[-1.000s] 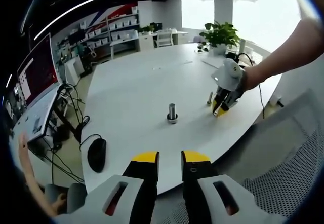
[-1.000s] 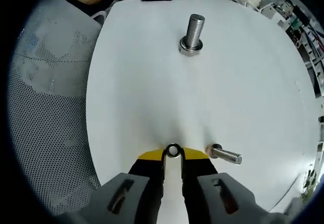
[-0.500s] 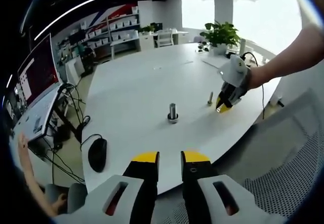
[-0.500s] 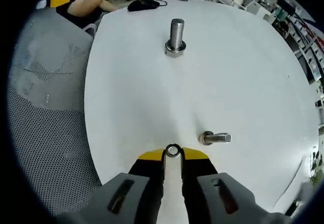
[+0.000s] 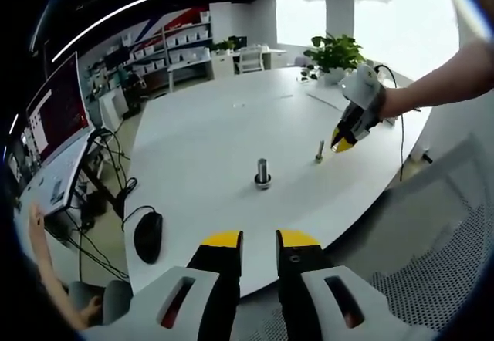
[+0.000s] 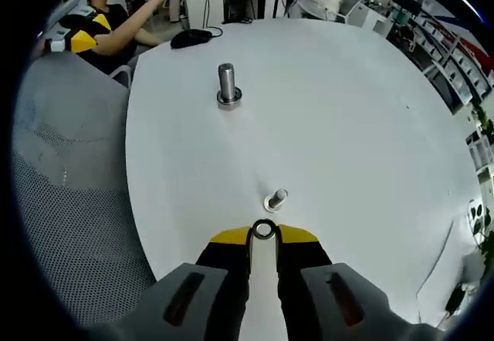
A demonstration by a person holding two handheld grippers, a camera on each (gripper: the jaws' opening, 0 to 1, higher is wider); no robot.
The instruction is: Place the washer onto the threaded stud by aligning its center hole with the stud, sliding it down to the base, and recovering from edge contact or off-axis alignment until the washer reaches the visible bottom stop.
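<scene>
An upright threaded stud (image 5: 262, 173) (image 6: 226, 85) with a wide base stands near the middle of the round white table (image 5: 208, 133) (image 6: 347, 109). My right gripper (image 6: 263, 231) is shut on a small steel washer (image 6: 263, 230), which sits between its yellow tips. Held by a hand, the right gripper (image 5: 342, 142) hangs above the table's right side, well short of the stud. A smaller bolt (image 5: 319, 152) (image 6: 276, 199) stands just ahead of its tips. My left gripper (image 5: 259, 241) hovers off the table's near edge, its jaws a narrow gap apart with nothing between them.
A black mouse (image 5: 147, 234) (image 6: 191, 38) lies near the table edge. Grey mesh chairs (image 5: 432, 264) (image 6: 69, 202) stand beside the table. A potted plant (image 5: 336, 52) sits at the far side, a monitor (image 5: 55, 113) at the left. A seated person (image 6: 100, 25) is beyond the mouse.
The right gripper has lifted off the table with the washer and risen well above it, so the stud and small bolt look farther below. The left gripper has stayed put.
</scene>
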